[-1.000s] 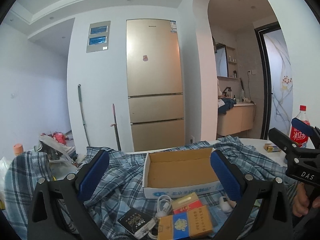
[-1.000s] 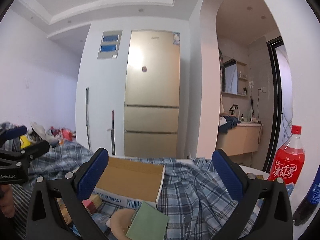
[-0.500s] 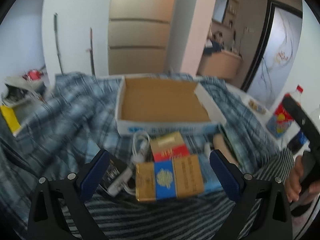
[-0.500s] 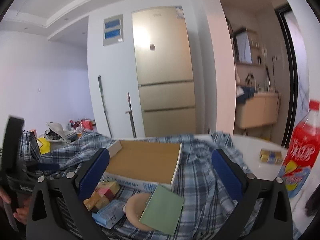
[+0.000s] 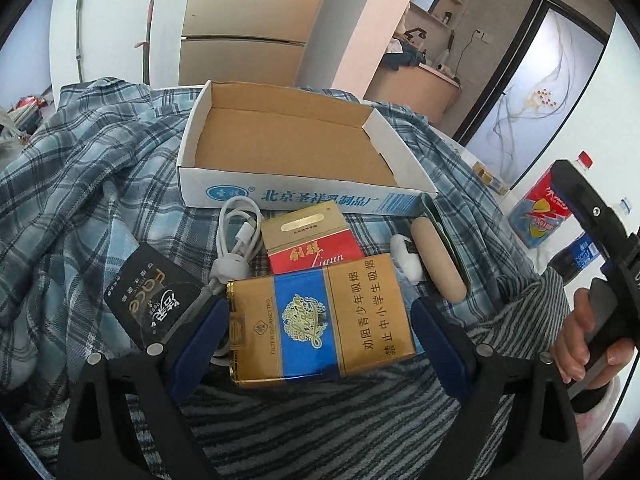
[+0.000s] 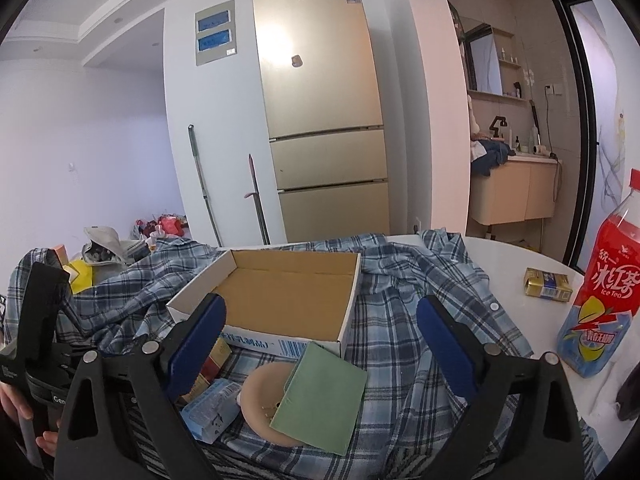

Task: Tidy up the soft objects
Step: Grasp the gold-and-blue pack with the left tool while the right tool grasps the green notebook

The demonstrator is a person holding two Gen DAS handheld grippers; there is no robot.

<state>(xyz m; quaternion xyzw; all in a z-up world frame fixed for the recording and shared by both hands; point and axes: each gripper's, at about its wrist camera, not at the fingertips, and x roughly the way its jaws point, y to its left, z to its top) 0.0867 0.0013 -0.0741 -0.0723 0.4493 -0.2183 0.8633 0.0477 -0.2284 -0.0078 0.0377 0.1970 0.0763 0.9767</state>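
An empty white cardboard box (image 5: 296,194) (image 6: 256,336) lies on a blue plaid shirt (image 5: 80,184) (image 6: 420,312). In front of it lie a gold-and-blue cigarette pack (image 5: 320,320), a red-and-gold pack (image 5: 310,240), a black tissue pack (image 5: 150,300), a white cable (image 5: 236,236) and a beige roll (image 5: 438,264). My left gripper (image 5: 320,340) is open, its fingers either side of the gold-and-blue pack. My right gripper (image 6: 320,344) is open above a green pad (image 6: 320,400) and a beige disc (image 6: 260,400).
A grey striped cloth (image 5: 320,432) lies nearest me. A red ice tea bottle (image 6: 600,300) and a small gold pack (image 6: 546,284) stand on the white table (image 6: 520,260) at the right. A blue tissue pack (image 6: 212,408) lies by the disc. A fridge (image 6: 324,120) is behind.
My left gripper tilted down and moved in over the items, its fingers now flanking the gold-and-blue pack. My right gripper shifted slightly, still above the green pad.
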